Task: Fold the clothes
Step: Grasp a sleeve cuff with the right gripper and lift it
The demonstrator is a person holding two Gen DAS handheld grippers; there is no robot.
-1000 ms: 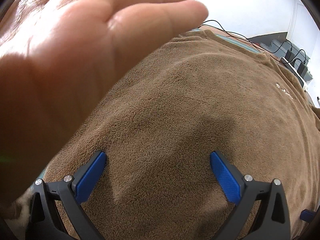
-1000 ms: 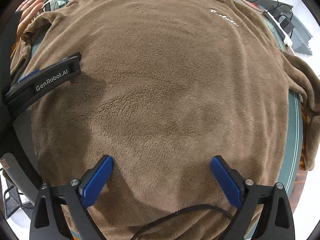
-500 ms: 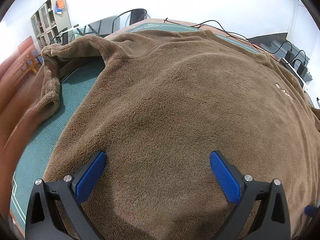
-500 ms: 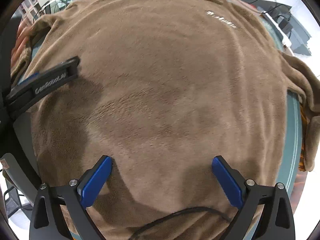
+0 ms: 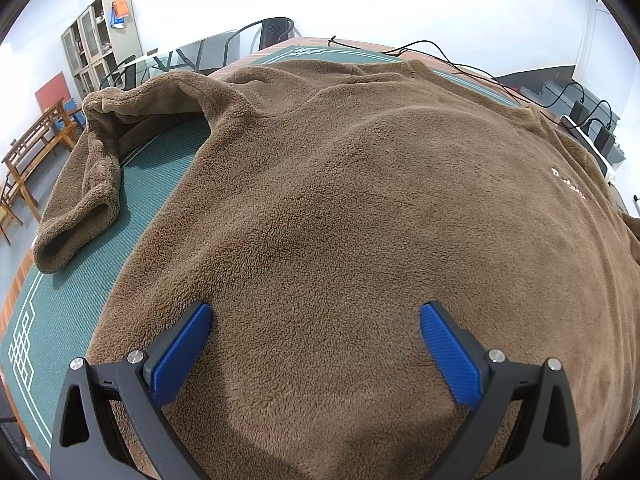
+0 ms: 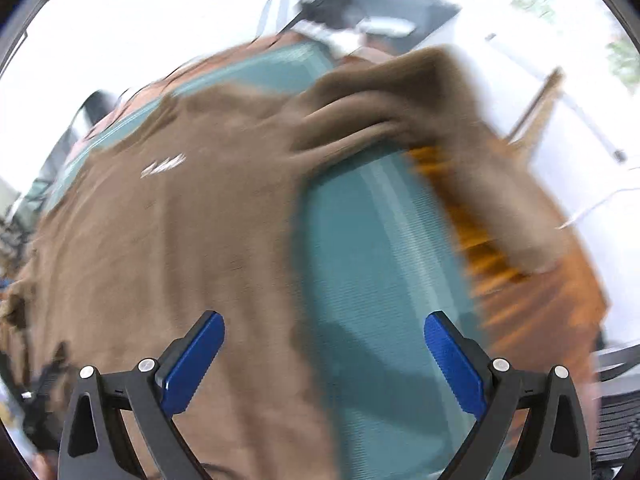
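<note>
Left wrist view, left to right:
- Wooden bench (image 5: 30,152) and grey glass-fronted cabinet (image 5: 94,48), far left background.
- Green woven table mat with white border pattern (image 5: 60,300), exposed at left.
- Brown fleece sweater (image 5: 340,200), lay spread flat over the mat; one sleeve (image 5: 84,192) lay bent toward the table's left edge; small pale lettering near the right.
- Left gripper (image 5: 316,354), black with blue pads, jaws spread wide, held nothing, poised over the sweater's near hem.
- Black cables (image 5: 480,76), far right.

Right wrist view (blurred):
- Sweater body (image 6: 160,220) at left, other sleeve (image 6: 460,128) draped off the mat's right.
- Right gripper (image 6: 324,356), jaws spread wide, empty, above the sweater's edge and mat (image 6: 380,260).
</note>
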